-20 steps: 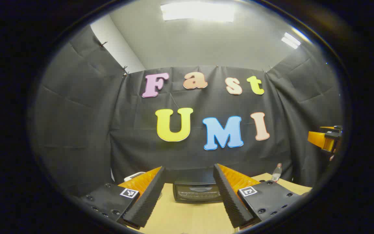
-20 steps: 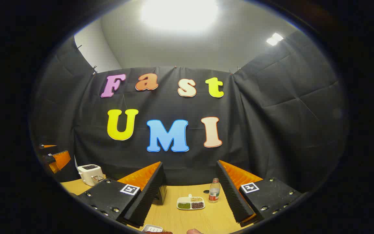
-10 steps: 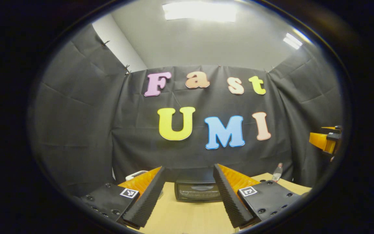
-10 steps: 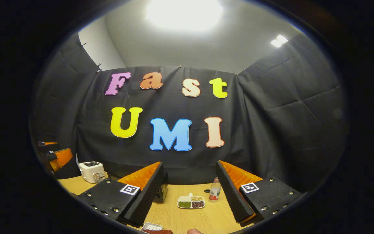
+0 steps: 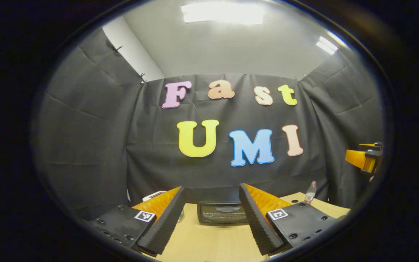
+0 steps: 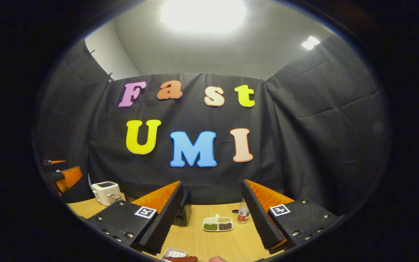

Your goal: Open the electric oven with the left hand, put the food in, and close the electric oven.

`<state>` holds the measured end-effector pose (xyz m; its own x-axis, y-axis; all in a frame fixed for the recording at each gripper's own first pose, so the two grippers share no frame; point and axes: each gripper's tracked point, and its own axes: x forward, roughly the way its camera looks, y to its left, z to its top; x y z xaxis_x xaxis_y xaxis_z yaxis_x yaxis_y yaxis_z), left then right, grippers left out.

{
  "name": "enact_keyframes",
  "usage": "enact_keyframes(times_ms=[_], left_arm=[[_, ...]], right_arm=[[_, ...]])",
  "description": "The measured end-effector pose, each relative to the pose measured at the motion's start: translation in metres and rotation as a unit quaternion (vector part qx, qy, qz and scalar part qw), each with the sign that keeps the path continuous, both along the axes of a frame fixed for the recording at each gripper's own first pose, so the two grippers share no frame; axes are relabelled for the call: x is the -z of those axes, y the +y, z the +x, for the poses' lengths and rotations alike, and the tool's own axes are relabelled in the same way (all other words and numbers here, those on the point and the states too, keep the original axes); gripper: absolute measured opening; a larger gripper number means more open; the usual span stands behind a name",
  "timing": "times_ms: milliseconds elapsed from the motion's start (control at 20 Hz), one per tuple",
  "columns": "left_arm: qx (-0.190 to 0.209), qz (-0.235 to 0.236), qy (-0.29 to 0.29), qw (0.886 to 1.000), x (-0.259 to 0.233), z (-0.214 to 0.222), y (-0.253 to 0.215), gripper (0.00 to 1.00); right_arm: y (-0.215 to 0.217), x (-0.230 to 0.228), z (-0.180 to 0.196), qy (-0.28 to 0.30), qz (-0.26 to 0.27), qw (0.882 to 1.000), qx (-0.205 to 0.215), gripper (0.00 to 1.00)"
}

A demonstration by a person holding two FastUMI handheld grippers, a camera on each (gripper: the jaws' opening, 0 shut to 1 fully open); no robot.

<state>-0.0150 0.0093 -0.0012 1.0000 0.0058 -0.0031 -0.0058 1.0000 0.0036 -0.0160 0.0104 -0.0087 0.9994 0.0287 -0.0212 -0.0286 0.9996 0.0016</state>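
Jaws on both grippers gaped empty above the tabletop [image 5: 209,240], the left gripper [image 5: 211,218] facing the shut electric oven [image 5: 222,213], whose door needed grasping next.

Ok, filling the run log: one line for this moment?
phase: approach | left gripper: open, facing electric oven | oven door: closed | right gripper: open, empty

toaster [image 6: 106,193] left of oven [image 6: 183,213], bottle [image 6: 243,214] right
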Motion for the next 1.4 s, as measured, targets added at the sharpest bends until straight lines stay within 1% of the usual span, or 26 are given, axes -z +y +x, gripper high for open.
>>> enact_keyframes(times_ms=[250,500,650,700,750,850,950,1000,1100,1150,1250,1350,1400], left_arm=[[0.007,0.001,0.0,1.0,0.002,0.007,-0.017,0.99],[-0.011,0.0,-0.002,1.0,0.002,0.023,-0.033,0.99],[-0.013,0.01,-0.002,1.0,0.005,0.04,-0.042,0.99],[-0.01,0.01,-0.001,1.0,0.007,0.048,-0.046,0.93],[-0.007,0.008,0.0,1.0,0.008,0.056,-0.048,0.93],[-0.001,0.007,-0.001,1.0,0.012,0.079,-0.048,0.96],[0.009,0.008,0.0,1.0,0.02,0.104,-0.048,0.96],[0.016,0.009,0.004,1.0,0.025,0.116,-0.048,0.99],[0.029,0.011,0.008,0.999,0.039,0.143,-0.049,0.99],[0.035,0.013,0.014,0.999,0.05,0.157,-0.046,0.93],[0.046,0.008,0.031,0.998,0.075,0.18,-0.045,0.99],[0.054,-0.001,0.06,0.997,0.108,0.2,-0.046,0.96],[0.056,-0.006,0.069,0.996,0.118,0.209,-0.045,0.96]], right_arm=[[-0.007,0.0,-0.004,-0.002,-0.004,1.0,-0.009,0.98],[-0.018,0.005,-0.01,-0.001,-0.014,0.999,-0.038,0.98],[-0.026,0.009,-0.009,-0.005,-0.008,0.999,-0.043,0.98],[-0.027,0.012,-0.009,0.002,-0.002,0.999,-0.044,0.97],[-0.027,0.013,-0.008,0.005,0.006,0.999,-0.043,0.98],[-0.03,0.011,-0.003,0.003,0.017,0.999,-0.033,0.97],[-0.034,0.013,0.003,0.008,0.016,1.0,-0.012,0.97],[-0.034,0.01,0.005,0.007,0.018,1.0,-0.004,0.97],[-0.029,0.001,0.009,-0.005,0.02,1.0,0.008,0.98],[-0.028,0.002,0.012,-0.007,0.015,1.0,0.016,0.97],[-0.027,0.004,0.016,-0.004,0.003,1.0,0.031,0.97],[-0.023,0.003,0.019,-0.002,-0.002,0.999,0.043,0.97],[-0.023,0.005,0.02,0.003,-0.005,0.999,0.049,0.97]])
